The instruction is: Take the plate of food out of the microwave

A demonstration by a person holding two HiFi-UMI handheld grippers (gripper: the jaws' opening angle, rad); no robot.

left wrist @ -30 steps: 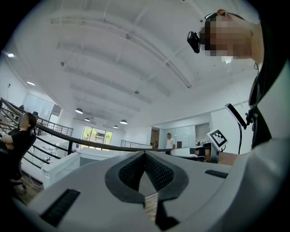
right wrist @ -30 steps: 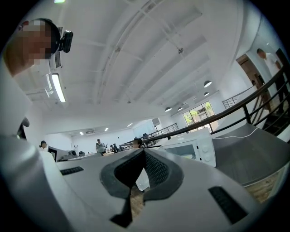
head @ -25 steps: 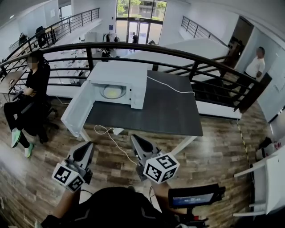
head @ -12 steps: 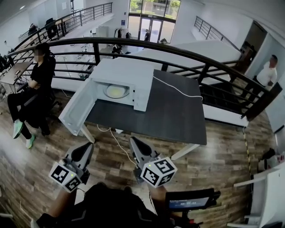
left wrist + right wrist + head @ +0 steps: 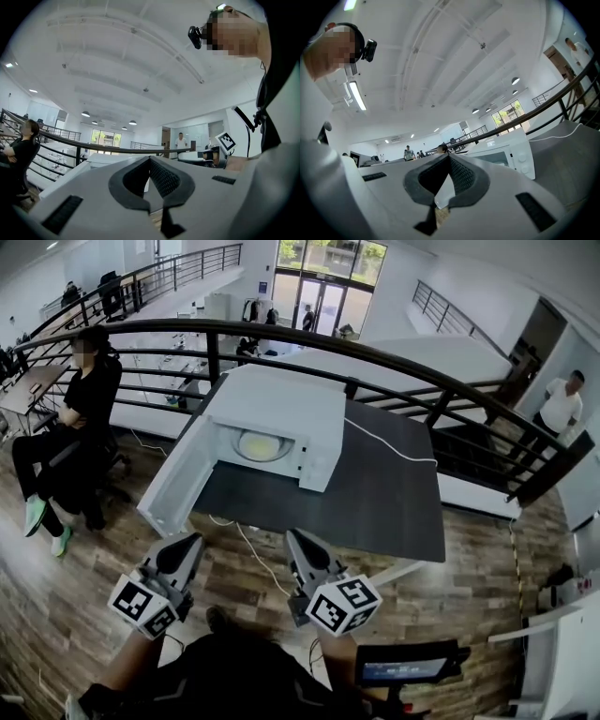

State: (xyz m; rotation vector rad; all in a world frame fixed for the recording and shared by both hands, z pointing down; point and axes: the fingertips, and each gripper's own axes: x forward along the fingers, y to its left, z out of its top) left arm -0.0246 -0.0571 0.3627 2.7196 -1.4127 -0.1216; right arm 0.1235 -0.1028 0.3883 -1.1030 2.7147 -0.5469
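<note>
A white microwave (image 5: 277, 409) stands on the dark table (image 5: 375, 498) with its door (image 5: 178, 479) swung open to the left. Inside it lies a pale plate of food (image 5: 260, 444). Both grippers are held level over the wooden floor, short of the table's near edge. My left gripper (image 5: 187, 545) is shut and empty, below the open door. My right gripper (image 5: 298, 542) is also shut and empty, pointing at the table's front. In the right gripper view the microwave (image 5: 506, 152) shows just beyond the shut right gripper (image 5: 449, 156). In the left gripper view the left gripper (image 5: 150, 158) is closed on nothing.
A person in black (image 5: 80, 418) sits left of the table. A dark curved railing (image 5: 403, 362) runs behind the table, with a second person (image 5: 560, 404) beyond it at the right. A white cable (image 5: 394, 448) crosses the tabletop, and another cable (image 5: 248, 545) hangs below the front edge.
Both grippers and the head camera have moved toward the table; the microwave and its open door now look larger and nearer. The jaws stayed shut.
</note>
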